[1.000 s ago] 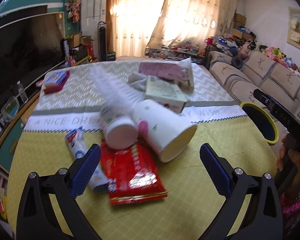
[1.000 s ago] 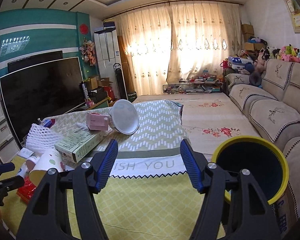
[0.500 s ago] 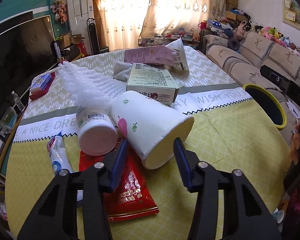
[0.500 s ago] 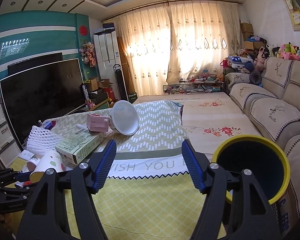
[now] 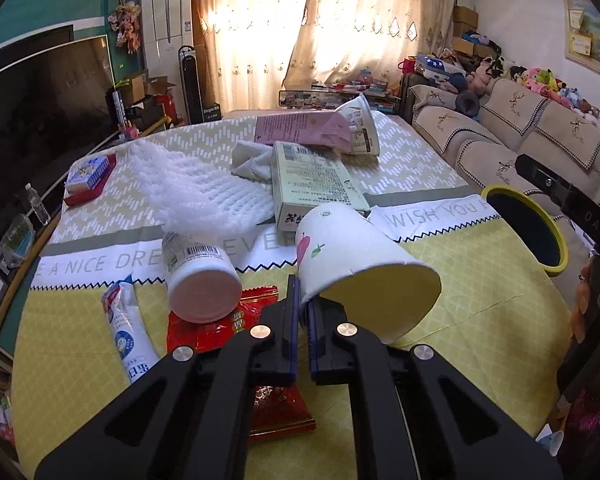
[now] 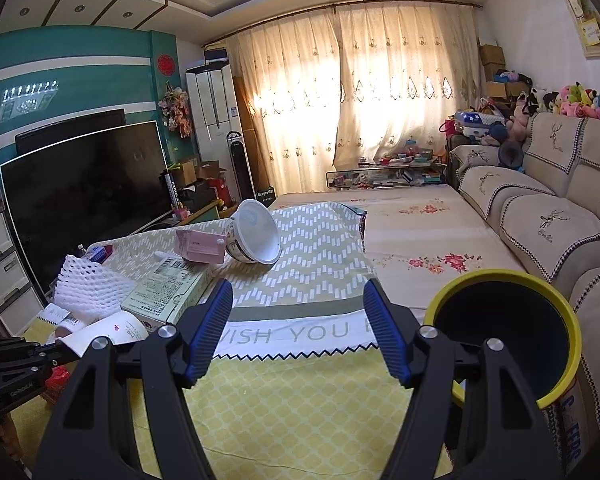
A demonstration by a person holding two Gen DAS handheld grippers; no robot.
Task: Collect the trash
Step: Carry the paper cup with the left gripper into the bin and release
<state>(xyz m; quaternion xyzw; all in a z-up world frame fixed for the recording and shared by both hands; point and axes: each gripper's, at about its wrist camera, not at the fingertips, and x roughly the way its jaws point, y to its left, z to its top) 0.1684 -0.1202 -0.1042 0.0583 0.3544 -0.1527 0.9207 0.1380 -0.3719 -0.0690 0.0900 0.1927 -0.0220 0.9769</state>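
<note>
White paper cup (image 5: 352, 256) pinched by its rim wall in the closed left gripper (image 5: 302, 312), tipped on its side over the yellow-clothed bench (image 5: 480, 320), red wrapper (image 5: 236, 332) beneath, right gripper (image 6: 296, 332) held wide open and empty, yellow-rimmed bin (image 6: 504, 336) near right

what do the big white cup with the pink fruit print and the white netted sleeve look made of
The big white cup with pink fruit print looks like matte paperboard: thin rolled rim, cream inside, wall pinched by the left gripper. The white netted sleeve looks like soft foam mesh, puffy with open diamond holes.
</note>
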